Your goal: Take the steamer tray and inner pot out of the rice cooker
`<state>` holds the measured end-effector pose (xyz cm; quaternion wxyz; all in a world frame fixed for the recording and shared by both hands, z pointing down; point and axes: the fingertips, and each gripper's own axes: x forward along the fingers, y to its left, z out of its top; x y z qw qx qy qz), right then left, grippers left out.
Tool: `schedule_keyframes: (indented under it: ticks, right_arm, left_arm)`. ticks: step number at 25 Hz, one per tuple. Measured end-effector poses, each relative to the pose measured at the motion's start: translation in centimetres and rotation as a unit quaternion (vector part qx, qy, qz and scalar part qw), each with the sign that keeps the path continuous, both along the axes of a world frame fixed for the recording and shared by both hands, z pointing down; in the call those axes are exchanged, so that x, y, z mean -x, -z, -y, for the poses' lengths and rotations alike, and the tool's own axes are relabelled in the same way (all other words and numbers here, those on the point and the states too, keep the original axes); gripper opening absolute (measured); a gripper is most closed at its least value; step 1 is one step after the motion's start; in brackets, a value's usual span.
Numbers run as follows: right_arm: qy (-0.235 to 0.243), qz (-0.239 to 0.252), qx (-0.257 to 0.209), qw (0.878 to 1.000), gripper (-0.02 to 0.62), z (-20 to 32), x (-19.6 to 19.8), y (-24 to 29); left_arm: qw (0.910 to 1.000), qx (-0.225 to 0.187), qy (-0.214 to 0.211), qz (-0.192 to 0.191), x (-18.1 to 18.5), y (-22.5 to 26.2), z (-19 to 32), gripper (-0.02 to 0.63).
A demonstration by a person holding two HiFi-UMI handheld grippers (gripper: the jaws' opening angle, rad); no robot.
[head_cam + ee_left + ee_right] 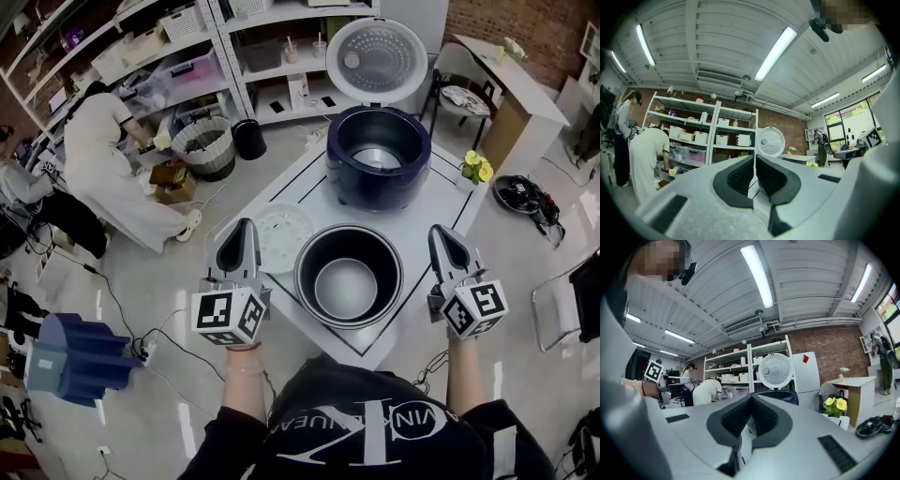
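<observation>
head view: inner pot and steamer tray sit out on the table, both tools closed on nothing

the inner pot (319, 251) stands upright on the white table (424, 202), on the edge nearest the person. the steamer tray (281, 236), a white perforated disc, lies flat just left of the inner pot, near its rim. the dark blue rice cooker (349, 183) stands beyond the inner pot with its lid (376, 56) raised. the left gripper (246, 226) hovers left of the inner pot, its tip close to the steamer tray's near edge. the right gripper (439, 232) hovers right of the inner pot, clear of its rim. in the left gripper view and the right gripper view each pair of jaws is pressed together with nothing between them.
</observation>
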<state>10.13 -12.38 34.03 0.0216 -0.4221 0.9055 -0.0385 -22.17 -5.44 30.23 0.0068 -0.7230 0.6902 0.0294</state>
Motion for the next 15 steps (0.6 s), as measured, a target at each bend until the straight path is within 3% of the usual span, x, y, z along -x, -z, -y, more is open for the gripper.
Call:
schedule_keyframes:
  ticks: [15]
  right_arm:
    - [-0.005,0.002,0.008,1.000,-0.002,0.24,-0.42,-0.70]
  left_arm:
    - [0.9999,0.011,0.002,-0.002,-0.26,-0.72,0.08,0.021]
